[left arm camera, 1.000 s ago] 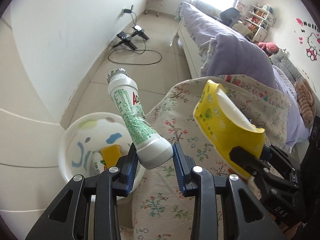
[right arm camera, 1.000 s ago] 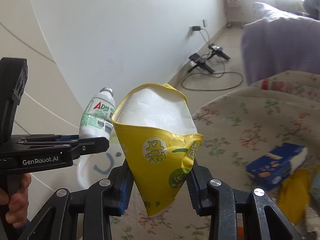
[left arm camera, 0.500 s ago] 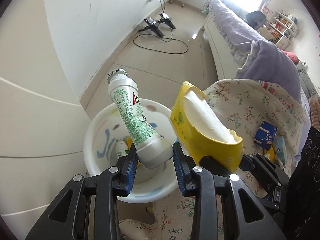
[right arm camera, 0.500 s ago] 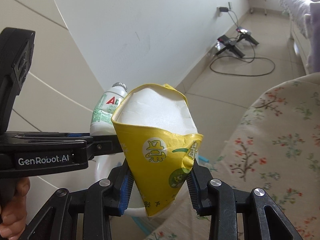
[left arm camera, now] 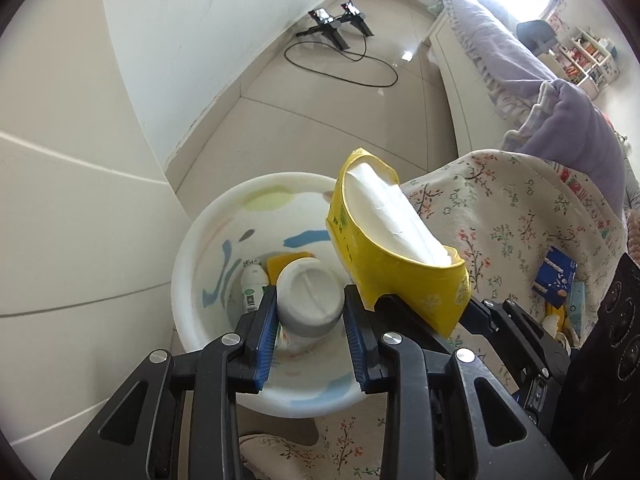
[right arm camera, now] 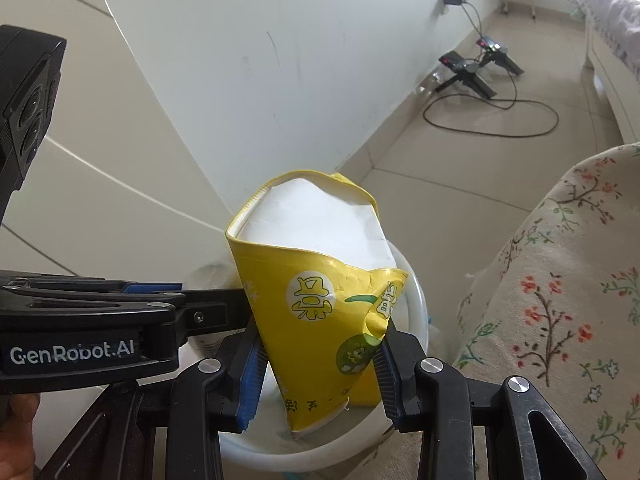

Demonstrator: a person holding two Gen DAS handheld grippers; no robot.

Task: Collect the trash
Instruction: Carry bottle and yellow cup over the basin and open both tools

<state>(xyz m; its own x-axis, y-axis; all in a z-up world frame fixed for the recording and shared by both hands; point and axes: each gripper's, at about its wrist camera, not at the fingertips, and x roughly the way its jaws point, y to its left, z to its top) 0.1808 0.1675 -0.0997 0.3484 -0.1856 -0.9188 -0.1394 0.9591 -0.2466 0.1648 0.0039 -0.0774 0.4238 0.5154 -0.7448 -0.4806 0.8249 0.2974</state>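
Observation:
My left gripper [left arm camera: 310, 332] sits over the white bin [left arm camera: 208, 220], its jaws standing apart around a white plastic bottle [left arm camera: 310, 304] that is seen bottom-end on, pointing down into the bin. My right gripper [right arm camera: 320, 364] is shut on a crushed yellow paper cup [right arm camera: 320, 280] and holds it over the bin's rim [right arm camera: 416, 300]; the cup also shows in the left wrist view [left arm camera: 392, 256]. Inside the bin lie another small white bottle [left arm camera: 253, 284] and a yellow piece [left arm camera: 286, 260].
A floral-covered surface [left arm camera: 520, 220] beside the bin holds a blue box [left arm camera: 556, 276] and other litter. A black cable and stands [left arm camera: 340, 32] lie on the tiled floor by the white wall. A purple bed [left arm camera: 520, 60] stands further back.
Both grippers moved over the bin. The left gripper's jaws have parted and the bottle has tipped from upright to pointing down into the bin. The right gripper still holds the cup.

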